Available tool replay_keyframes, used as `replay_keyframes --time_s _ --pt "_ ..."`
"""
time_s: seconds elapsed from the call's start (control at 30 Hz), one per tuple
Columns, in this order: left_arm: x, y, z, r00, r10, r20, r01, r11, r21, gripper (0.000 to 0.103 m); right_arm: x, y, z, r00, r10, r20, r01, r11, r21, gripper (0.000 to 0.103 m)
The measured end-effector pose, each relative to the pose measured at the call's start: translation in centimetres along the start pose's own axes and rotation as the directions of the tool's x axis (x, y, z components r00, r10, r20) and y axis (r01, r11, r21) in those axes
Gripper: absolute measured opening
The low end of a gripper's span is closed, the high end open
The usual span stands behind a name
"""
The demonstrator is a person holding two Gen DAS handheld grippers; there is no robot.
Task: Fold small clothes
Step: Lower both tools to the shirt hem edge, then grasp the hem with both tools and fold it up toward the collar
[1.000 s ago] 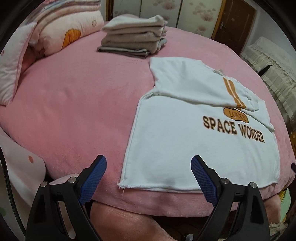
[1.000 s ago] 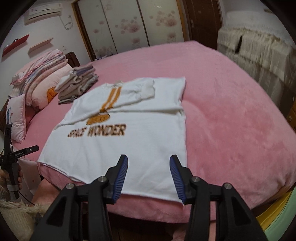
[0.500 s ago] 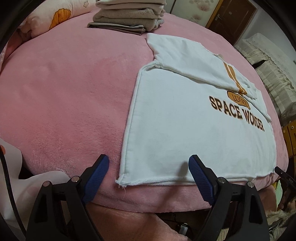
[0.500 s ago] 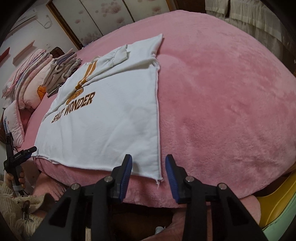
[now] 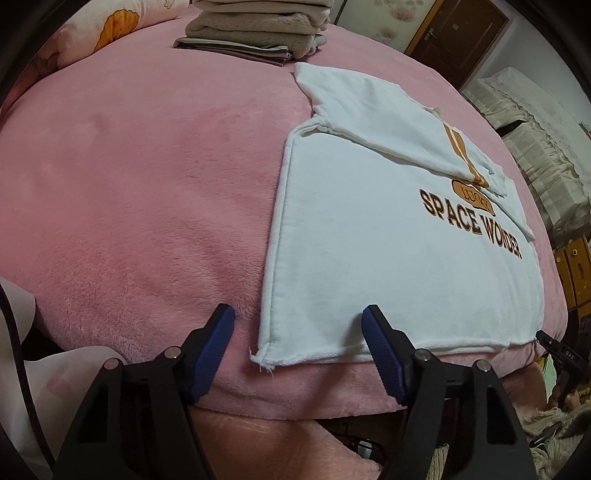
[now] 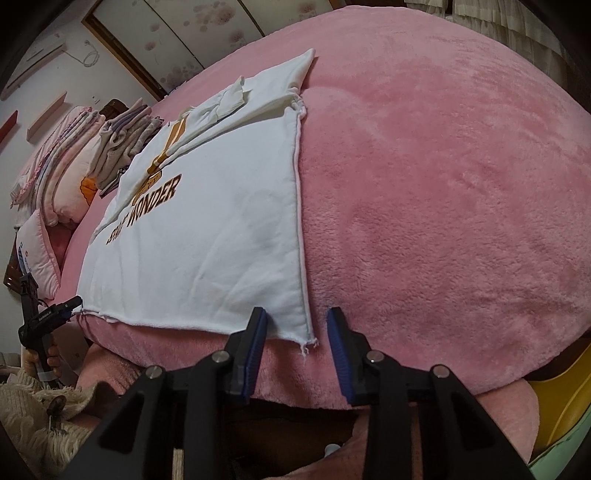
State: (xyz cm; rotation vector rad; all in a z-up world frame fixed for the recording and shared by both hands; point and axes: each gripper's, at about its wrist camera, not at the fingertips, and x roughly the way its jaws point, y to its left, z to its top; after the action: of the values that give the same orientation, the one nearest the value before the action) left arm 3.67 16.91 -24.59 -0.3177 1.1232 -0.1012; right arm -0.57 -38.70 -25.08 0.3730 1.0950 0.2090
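Note:
A white shirt (image 5: 369, 240) printed "SPACE WONDER" lies flat on the pink bed (image 5: 147, 184), both sleeves folded in across its chest. My left gripper (image 5: 297, 317) sits low at the hem, jaws closing, with the shirt's bottom left corner between them; the pads do not pinch it. In the right wrist view the same shirt (image 6: 221, 240) runs away from me over the bed (image 6: 443, 184). There my right gripper (image 6: 297, 317) straddles the bottom right corner, jaws closing and still apart around the cloth.
A stack of folded clothes (image 5: 255, 29) stands at the far side of the bed, also visible as the stack (image 6: 125, 147) beside pillows (image 6: 66, 184). The bed edge drops off just below the hem. A wooden door (image 5: 458, 40) is at the back right.
Both grippers have come down and in toward the shirt's hem at the near edge of the bed. Their jaws have narrowed, and each hem corner now lies between a pair of fingers.

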Motion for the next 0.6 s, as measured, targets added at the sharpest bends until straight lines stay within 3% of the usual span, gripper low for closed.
replay_keyframes --time_s 0.07,0.2,0.53,0.6 --pt "0.0 0.1 0.0 1.000 0.000 -0.002 0.000 1.000 0.002 0.066 0.0 -0.1 0.0 1.000 0.004 0.000 -0.004 1.000 0.005 0.032" --pt "-0.1 0.2 -0.2 0.999 -0.037 -0.031 0.036 0.999 -0.002 0.049 0.0 -0.2 -0.2 1.000 0.014 -0.008 -0.014 1.000 0.009 0.027" --pt "0.9 -0.1 -0.2 0.997 -0.041 -0.060 0.040 0.999 -0.018 0.049 0.2 -0.3 0.1 1.000 0.025 -0.012 -0.024 0.999 0.021 0.027" --pt "0.9 -0.2 -0.2 0.997 -0.046 -0.065 0.045 0.999 -0.018 0.041 0.3 -0.2 0.1 0.999 0.036 -0.016 -0.036 0.999 0.015 0.027"
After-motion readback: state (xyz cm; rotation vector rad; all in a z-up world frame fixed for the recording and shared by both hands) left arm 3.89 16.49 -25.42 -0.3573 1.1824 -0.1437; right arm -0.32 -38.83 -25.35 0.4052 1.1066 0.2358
